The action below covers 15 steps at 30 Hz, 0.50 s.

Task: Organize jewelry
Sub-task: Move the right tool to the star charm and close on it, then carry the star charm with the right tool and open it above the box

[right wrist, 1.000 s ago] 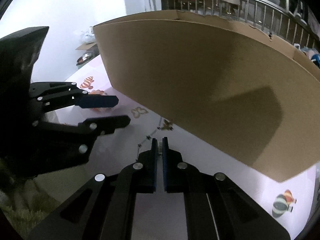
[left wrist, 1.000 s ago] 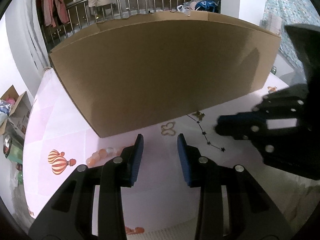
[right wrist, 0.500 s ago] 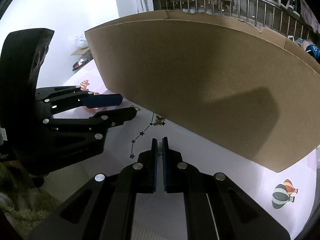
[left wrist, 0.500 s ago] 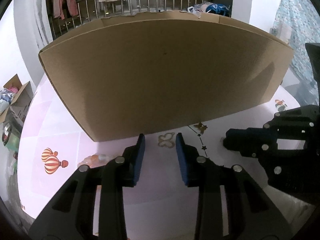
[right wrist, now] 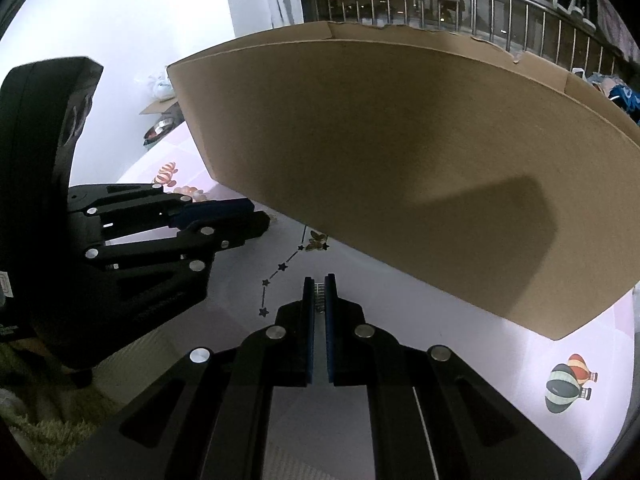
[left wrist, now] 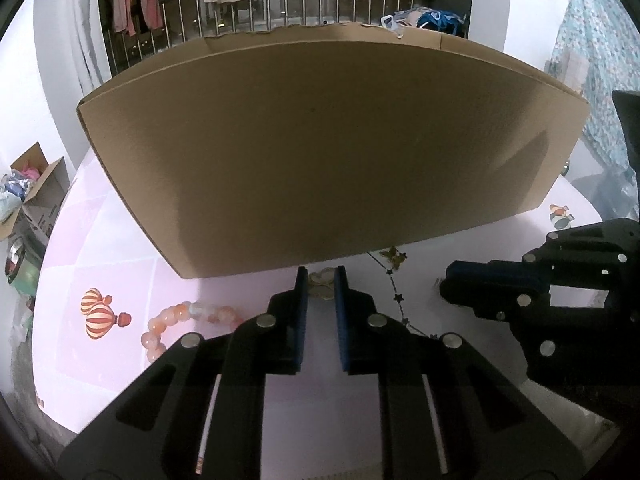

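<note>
A gold butterfly-shaped piece (left wrist: 322,285) lies on the pink table by the foot of a big cardboard box (left wrist: 320,152). My left gripper (left wrist: 321,276) is narrowly open, its blue pads on either side of that piece. A dark star-chain necklace (left wrist: 394,292) with a gold butterfly charm lies to its right; it also shows in the right wrist view (right wrist: 288,268). An orange bead bracelet (left wrist: 176,320) lies to the left. My right gripper (right wrist: 319,284) is shut on a small silvery ridged piece (right wrist: 319,294).
The cardboard box (right wrist: 400,168) stands across the back of the table. Balloon prints mark the cloth (left wrist: 100,312). An open carton (left wrist: 36,192) and a metal bowl (right wrist: 158,134) sit beyond the table's left side. A shaggy rug (right wrist: 48,428) lies below.
My left gripper has moved forward and right to the gold butterfly piece and narrowed its jaws around it. The right gripper has stayed shut and shifted little.
</note>
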Each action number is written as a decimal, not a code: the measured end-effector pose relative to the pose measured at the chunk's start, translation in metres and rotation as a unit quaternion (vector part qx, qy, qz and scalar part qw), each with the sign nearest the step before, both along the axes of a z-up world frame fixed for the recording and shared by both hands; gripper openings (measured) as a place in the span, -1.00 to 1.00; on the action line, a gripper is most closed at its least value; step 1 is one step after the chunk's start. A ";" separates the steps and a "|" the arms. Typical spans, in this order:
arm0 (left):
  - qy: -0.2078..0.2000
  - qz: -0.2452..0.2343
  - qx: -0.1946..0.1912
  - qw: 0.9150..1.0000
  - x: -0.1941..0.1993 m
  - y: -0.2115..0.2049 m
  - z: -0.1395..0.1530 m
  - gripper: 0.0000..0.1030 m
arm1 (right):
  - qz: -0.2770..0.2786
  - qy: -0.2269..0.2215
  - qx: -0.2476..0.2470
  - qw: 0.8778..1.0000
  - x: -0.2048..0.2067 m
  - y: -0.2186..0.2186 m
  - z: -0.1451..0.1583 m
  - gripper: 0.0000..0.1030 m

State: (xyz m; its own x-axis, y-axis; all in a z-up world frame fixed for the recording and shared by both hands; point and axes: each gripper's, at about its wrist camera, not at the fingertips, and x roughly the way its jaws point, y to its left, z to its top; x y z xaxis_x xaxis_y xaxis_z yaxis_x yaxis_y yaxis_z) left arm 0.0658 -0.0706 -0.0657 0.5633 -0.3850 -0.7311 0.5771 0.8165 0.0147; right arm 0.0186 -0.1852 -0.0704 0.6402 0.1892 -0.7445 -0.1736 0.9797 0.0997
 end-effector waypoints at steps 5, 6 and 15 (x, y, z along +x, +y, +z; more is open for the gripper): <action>0.007 0.000 -0.004 1.000 -0.002 0.003 0.002 -0.77 | -0.003 -0.001 -0.002 1.000 -0.002 0.000 0.000 -0.90; 0.008 0.000 -0.004 1.000 -0.002 0.004 0.002 -0.77 | -0.003 -0.002 -0.002 1.000 -0.003 -0.001 0.000 -0.90; 0.007 0.009 -0.008 1.000 -0.008 0.017 0.010 -0.77 | -0.010 -0.013 -0.001 1.000 -0.013 -0.002 0.008 -0.90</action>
State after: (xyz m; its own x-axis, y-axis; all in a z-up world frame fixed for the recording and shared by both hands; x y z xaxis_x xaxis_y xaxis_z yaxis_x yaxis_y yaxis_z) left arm 0.0582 -0.0536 -0.0558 0.5607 -0.3865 -0.7323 0.5616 0.8274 -0.0067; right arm 0.0056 -0.1871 -0.0628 0.6630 0.1759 -0.7277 -0.1572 0.9830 0.0944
